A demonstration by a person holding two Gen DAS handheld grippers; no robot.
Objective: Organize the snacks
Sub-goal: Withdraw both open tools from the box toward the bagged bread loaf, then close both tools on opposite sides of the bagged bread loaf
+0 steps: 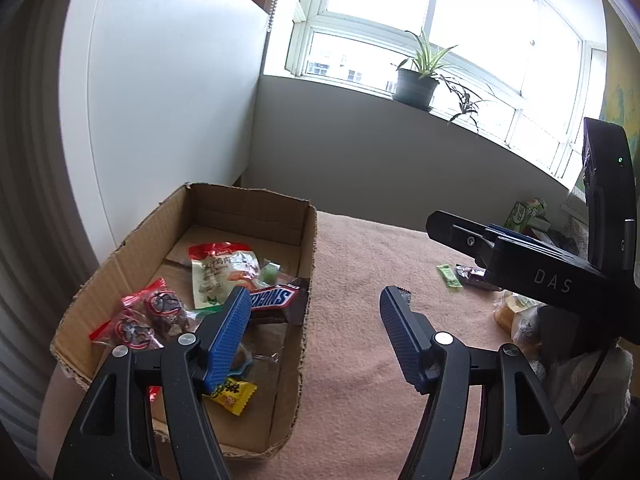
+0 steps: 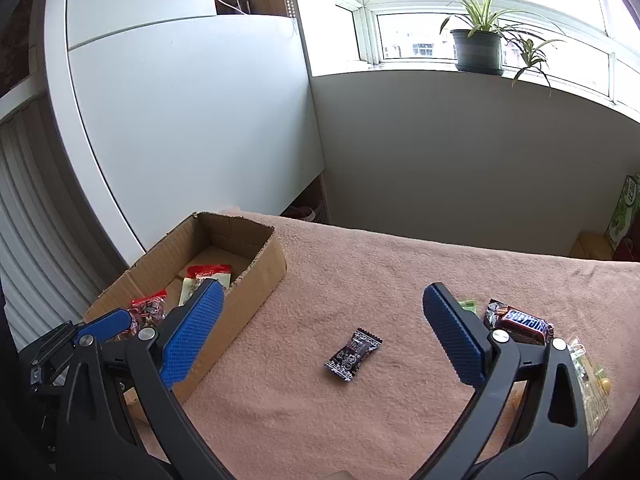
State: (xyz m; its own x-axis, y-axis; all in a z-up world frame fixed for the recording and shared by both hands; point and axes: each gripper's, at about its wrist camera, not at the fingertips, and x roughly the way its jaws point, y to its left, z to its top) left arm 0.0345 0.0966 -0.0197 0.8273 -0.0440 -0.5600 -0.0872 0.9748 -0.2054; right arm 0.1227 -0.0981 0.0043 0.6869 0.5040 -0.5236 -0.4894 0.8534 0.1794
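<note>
Two black grippers with blue ribbed pads are held over a table draped in a pink terry cloth. The right gripper is spread wide, nothing between its pads; a small black foil-wrapped candy lies on the cloth between and just ahead of its fingers, untouched. The left gripper is likewise spread apart and empty, its left finger hanging over the open brown cardboard box, its right finger over bare cloth. Inside the box are seen a brown bar lettered "SNICKERS", a red-and-white pouch with Chinese print, two red-edged clear packets, a small green sweet and a yellow wrapped candy. A second "SNICKERS" bar lies on the cloth just right of the right gripper, beside a green wrapper and a clear packet. "DAS" is read on the right gripper's body in the left wrist view. A potted spider plant stands on the windowsill.
</note>
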